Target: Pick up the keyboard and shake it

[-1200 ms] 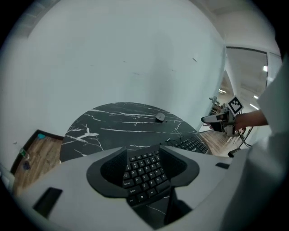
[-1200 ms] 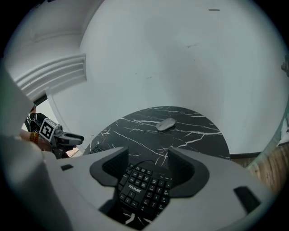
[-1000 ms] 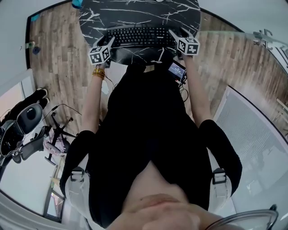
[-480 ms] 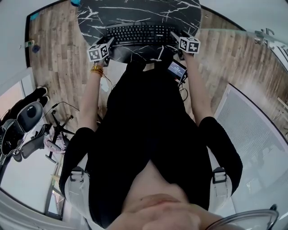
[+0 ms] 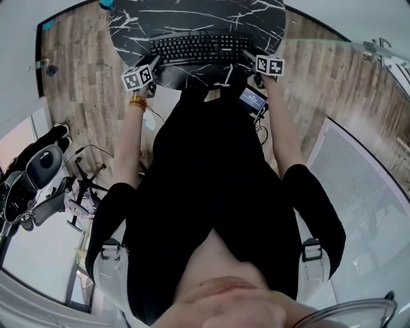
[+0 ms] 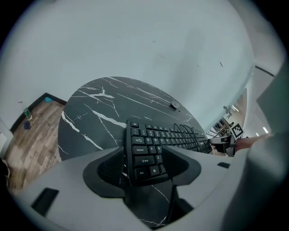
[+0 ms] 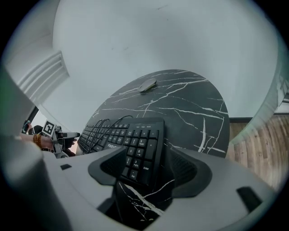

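- The keyboard (image 5: 198,49) lies flat on the black, white-veined round surface (image 5: 192,19), at the edge nearer the person, with its long side across the head view.
- The left hand-held gripper (image 6: 144,166) is wide. Its jaws have just been opening, and the keyboard's left end, the corner with the Ctrl and Shift keys, sits between them. The pads stand off its edges, not pressing.
- The right hand-held gripper (image 7: 149,169) is also wide and its jaws have just been opening. The number-pad end is between them, with a gap showing at the right pad.
- Both grippers slant down towards the surface, one at each end of the keyboard.
- A black cable (image 7: 106,122) loops over the keys.
- A small flat grey thing (image 7: 147,84) rests on the far side of the surface, well apart from the keyboard.
- A wooden floor (image 5: 77,70) surrounds the surface.
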{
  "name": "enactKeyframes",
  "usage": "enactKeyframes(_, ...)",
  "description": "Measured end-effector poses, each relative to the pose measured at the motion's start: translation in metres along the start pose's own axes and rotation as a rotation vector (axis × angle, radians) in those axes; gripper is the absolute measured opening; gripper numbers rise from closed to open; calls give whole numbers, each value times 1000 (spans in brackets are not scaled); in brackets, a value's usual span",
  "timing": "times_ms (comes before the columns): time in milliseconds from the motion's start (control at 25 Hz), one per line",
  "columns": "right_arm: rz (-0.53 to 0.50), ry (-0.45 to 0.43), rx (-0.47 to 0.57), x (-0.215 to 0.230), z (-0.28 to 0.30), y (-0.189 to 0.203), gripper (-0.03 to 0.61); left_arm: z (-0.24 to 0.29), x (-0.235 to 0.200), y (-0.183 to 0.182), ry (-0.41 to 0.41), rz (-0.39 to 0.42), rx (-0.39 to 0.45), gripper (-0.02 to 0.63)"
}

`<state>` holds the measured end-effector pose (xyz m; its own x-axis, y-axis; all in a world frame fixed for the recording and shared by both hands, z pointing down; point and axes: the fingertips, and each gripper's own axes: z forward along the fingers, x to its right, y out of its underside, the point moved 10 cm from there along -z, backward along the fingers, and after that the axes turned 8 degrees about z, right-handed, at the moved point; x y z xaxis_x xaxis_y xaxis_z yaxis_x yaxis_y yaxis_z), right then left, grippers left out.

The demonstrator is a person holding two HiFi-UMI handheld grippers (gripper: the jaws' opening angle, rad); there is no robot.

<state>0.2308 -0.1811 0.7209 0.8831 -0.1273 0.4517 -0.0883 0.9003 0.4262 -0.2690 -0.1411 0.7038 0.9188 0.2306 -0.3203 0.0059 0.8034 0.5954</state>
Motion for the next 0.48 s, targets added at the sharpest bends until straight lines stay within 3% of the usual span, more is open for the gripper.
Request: enactKeyframes(480, 38, -29, -24, 8, 7, 11, 276, 10, 1, 20, 30, -70, -31, 252)
